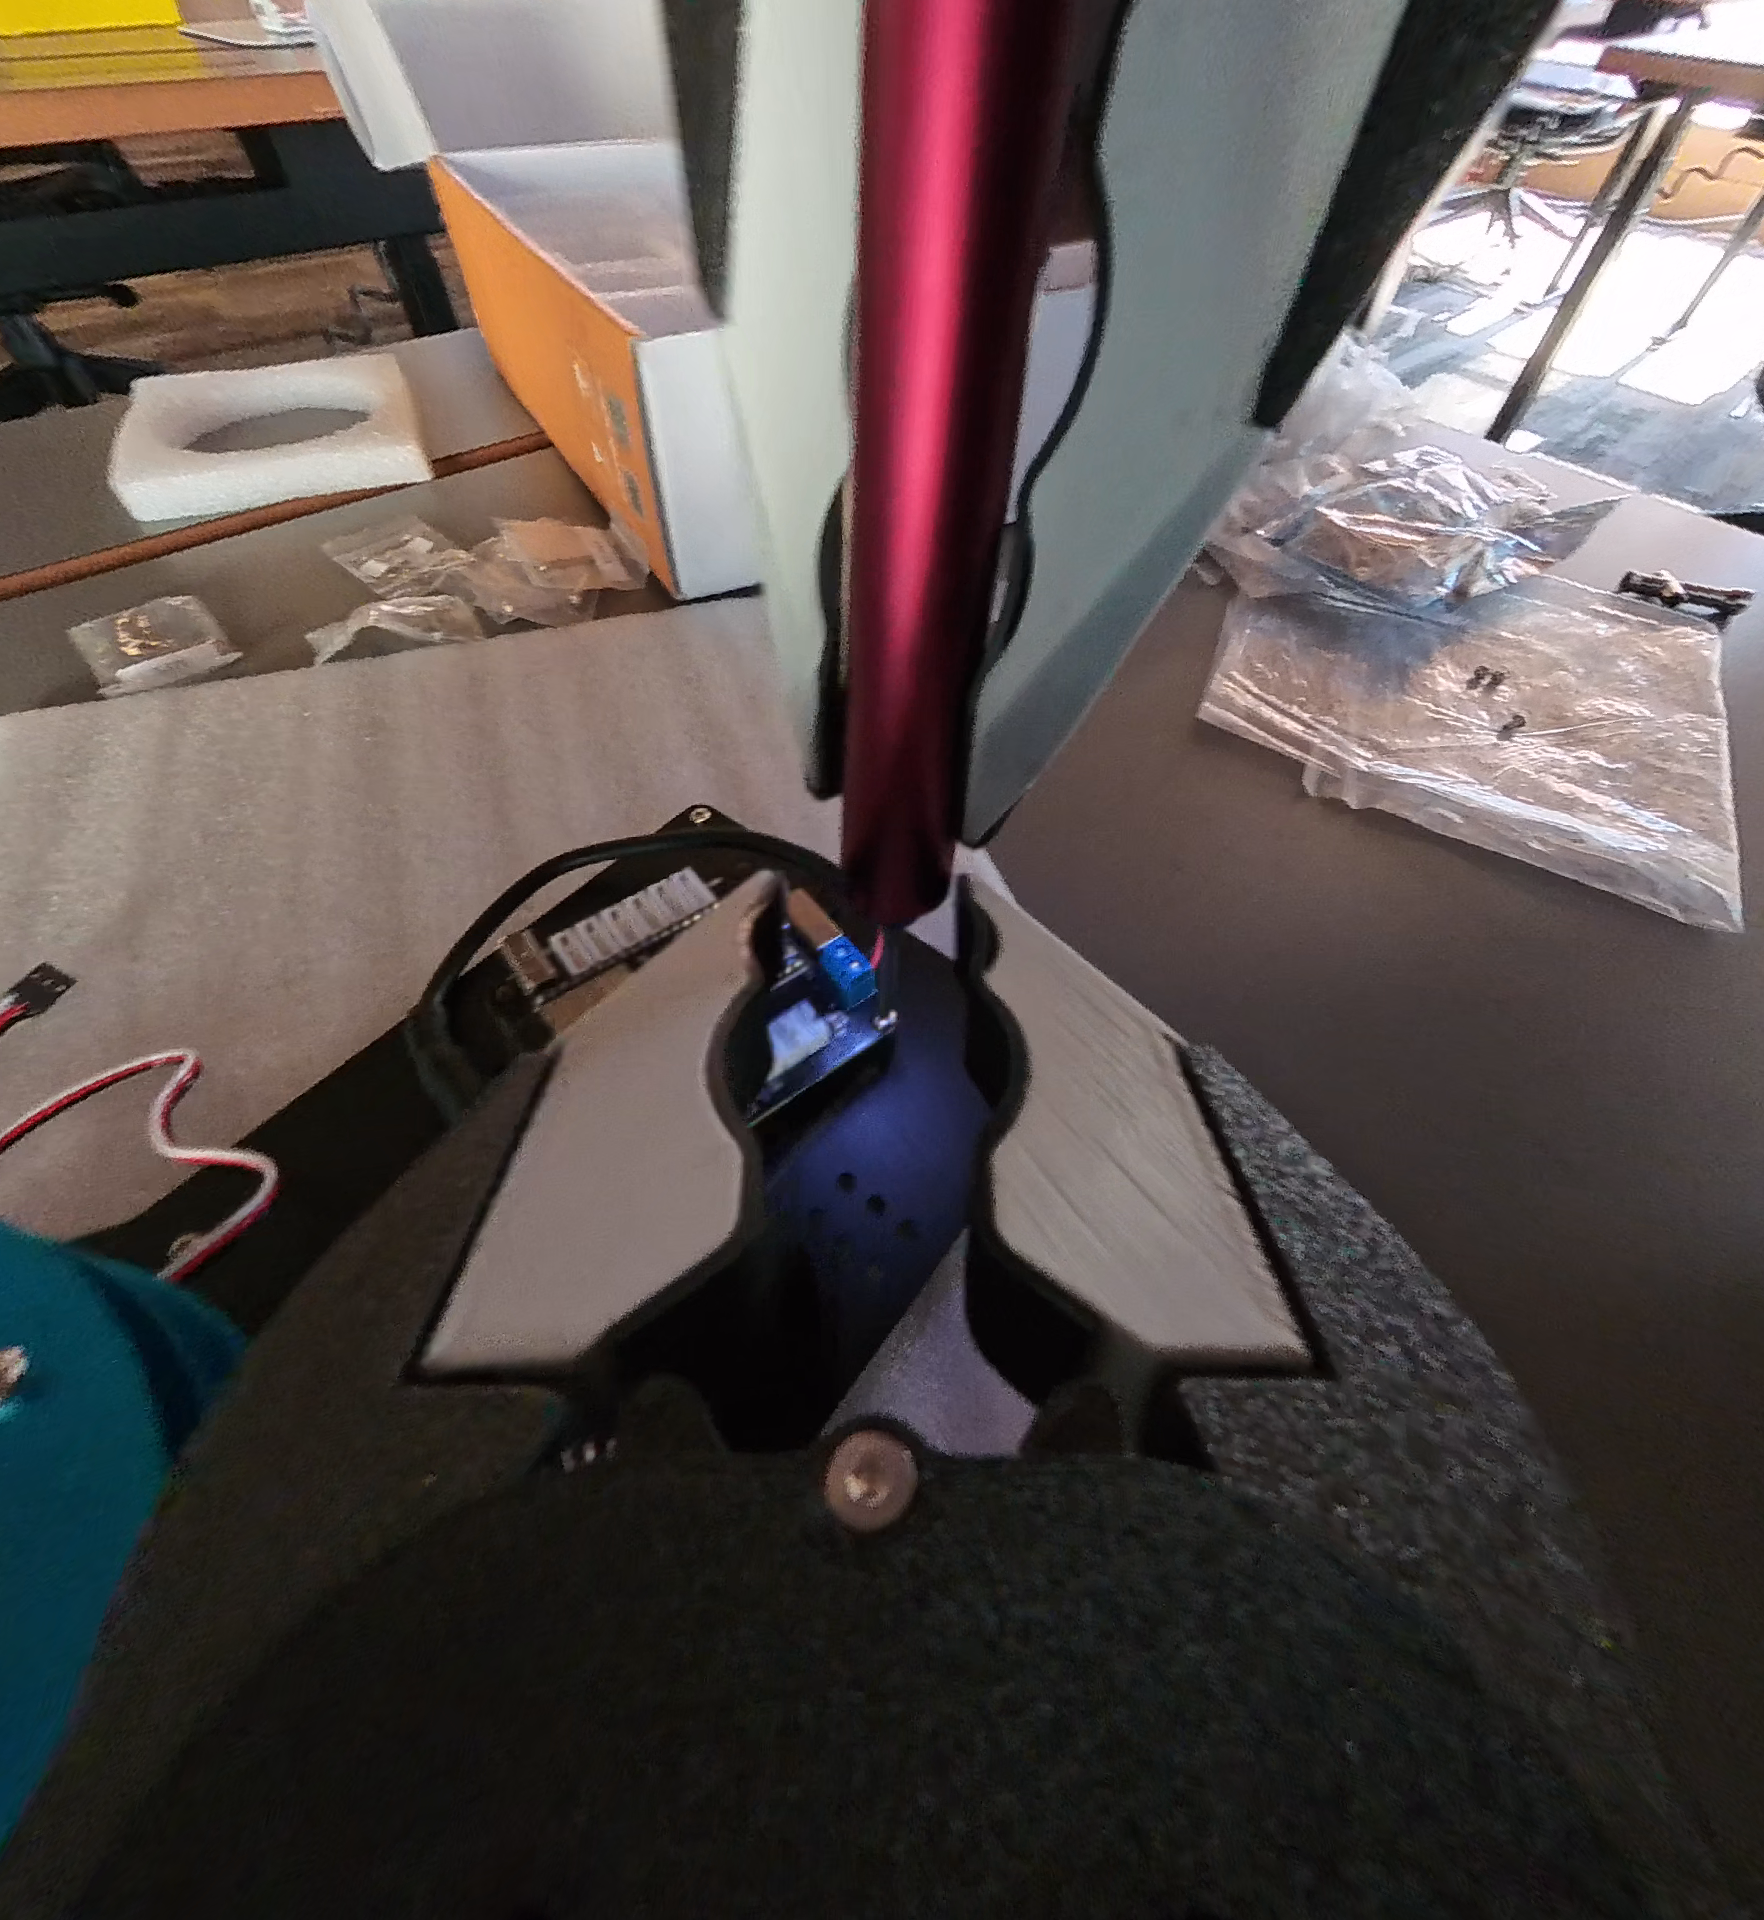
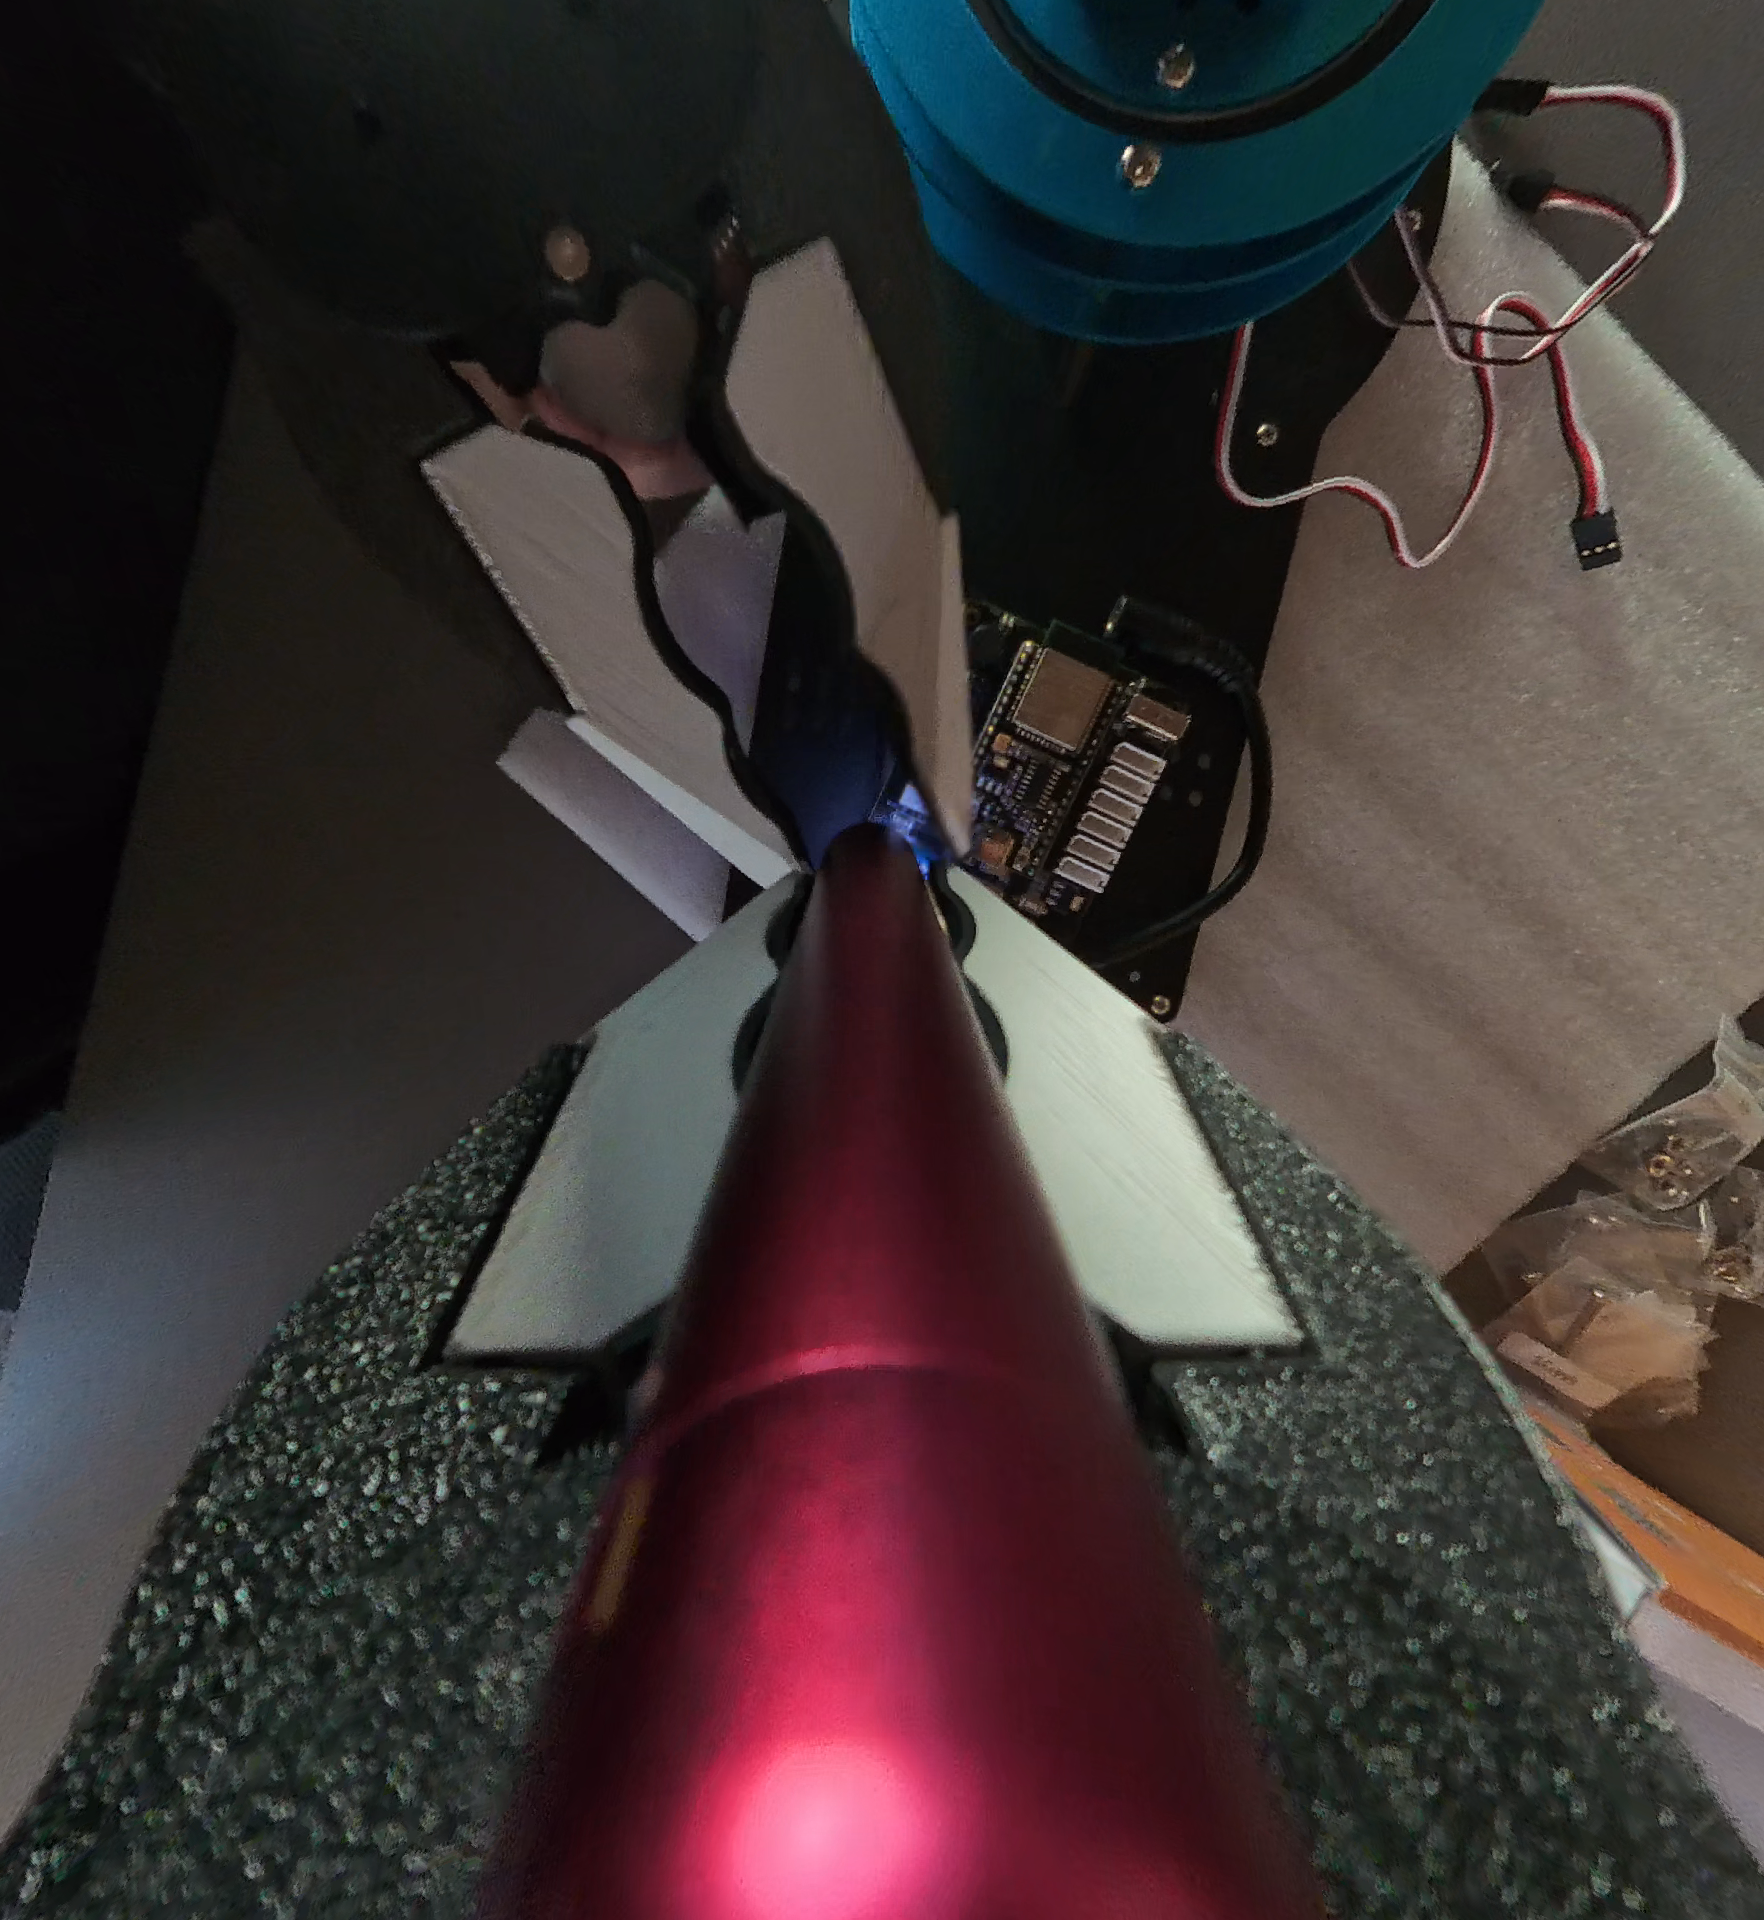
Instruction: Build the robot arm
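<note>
Jaws, right: my right gripper [image 2: 873, 873] pinches a red screwdriver [image 2: 857, 1299] along its length.
Jaws, left: my left gripper [image 1: 862, 997] is closed on a small blue circuit board [image 1: 816, 1023].
Tip: it meets the board's blue terminal block [image 1: 850, 968], centre frame.
Surroundings: black base plate [image 2: 1242, 582] on white foam sheet [image 1: 286, 831]; teal wheel [image 2: 1148, 177] at top; orange box [image 1: 556, 343] upper left on the desk [image 1: 1377, 1143].

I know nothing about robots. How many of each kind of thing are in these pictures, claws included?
Claws: 2 (left claw, right claw)
Screwdriver: 1, red, in the right claw
Circuit boards: 2 (blue board in the left claw, black board)
Wheel: 1, teal
Box: 1, orange
Total: 7
</note>
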`<state>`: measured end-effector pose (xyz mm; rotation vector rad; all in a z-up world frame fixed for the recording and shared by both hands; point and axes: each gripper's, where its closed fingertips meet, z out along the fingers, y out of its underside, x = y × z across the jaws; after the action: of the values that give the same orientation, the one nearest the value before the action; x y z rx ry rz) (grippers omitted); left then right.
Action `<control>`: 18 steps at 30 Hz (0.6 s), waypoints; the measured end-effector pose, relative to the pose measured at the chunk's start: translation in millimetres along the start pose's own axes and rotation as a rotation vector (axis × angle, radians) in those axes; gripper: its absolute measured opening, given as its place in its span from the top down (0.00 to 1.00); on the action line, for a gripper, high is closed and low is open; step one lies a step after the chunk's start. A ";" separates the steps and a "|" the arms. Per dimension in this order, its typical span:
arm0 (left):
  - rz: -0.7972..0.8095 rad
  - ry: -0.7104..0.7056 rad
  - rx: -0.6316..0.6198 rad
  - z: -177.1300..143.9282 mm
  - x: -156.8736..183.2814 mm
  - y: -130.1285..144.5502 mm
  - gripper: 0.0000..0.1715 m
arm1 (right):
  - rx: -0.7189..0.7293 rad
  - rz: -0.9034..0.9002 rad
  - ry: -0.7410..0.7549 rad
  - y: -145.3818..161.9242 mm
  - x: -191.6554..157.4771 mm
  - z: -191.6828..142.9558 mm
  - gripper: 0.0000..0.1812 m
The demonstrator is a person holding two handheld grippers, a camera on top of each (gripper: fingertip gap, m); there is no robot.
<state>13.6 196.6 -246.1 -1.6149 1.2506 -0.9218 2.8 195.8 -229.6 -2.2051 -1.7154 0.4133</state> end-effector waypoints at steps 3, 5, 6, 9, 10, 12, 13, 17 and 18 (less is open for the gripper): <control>-0.014 -0.043 -0.024 -9.6 -9.2 4.1 0.66 | 0.059 0.042 0.029 -1.2 -0.8 -0.2 0.89; -0.019 -0.076 -0.059 -15.9 -14.7 10.0 0.58 | 0.097 0.069 0.043 0.3 -2.1 -1.4 0.88; -0.017 -0.098 -0.073 -18.3 -17.4 13.0 0.57 | 0.113 0.087 0.055 1.4 -1.4 -2.6 0.88; -0.010 -0.137 -0.127 -18.0 -19.4 23.7 0.53 | 0.233 0.146 0.096 -6.2 2.5 -17.1 0.88; -0.007 -0.153 -0.142 -17.1 -20.4 25.5 0.51 | 0.274 0.167 0.115 -7.7 4.3 -25.2 0.89; -0.014 -0.183 -0.168 -14.9 -23.2 27.9 0.48 | 0.330 0.210 0.186 -2.1 9.0 -41.2 0.89; -0.023 -0.195 -0.178 -13.5 -24.5 29.1 0.46 | 0.344 0.228 0.238 5.1 11.8 -47.2 0.89; -0.042 -0.247 -0.209 -6.4 -30.0 32.9 0.43 | 0.471 0.329 0.430 33.7 17.8 -60.8 0.88; -0.047 -0.259 -0.221 -4.4 -31.0 34.3 0.41 | 0.518 0.365 0.457 39.6 18.0 -61.3 0.88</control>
<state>-8.5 222.0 -278.0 -1.8772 1.1682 -0.5941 67.3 199.8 -191.0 -2.0088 -0.8556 0.3503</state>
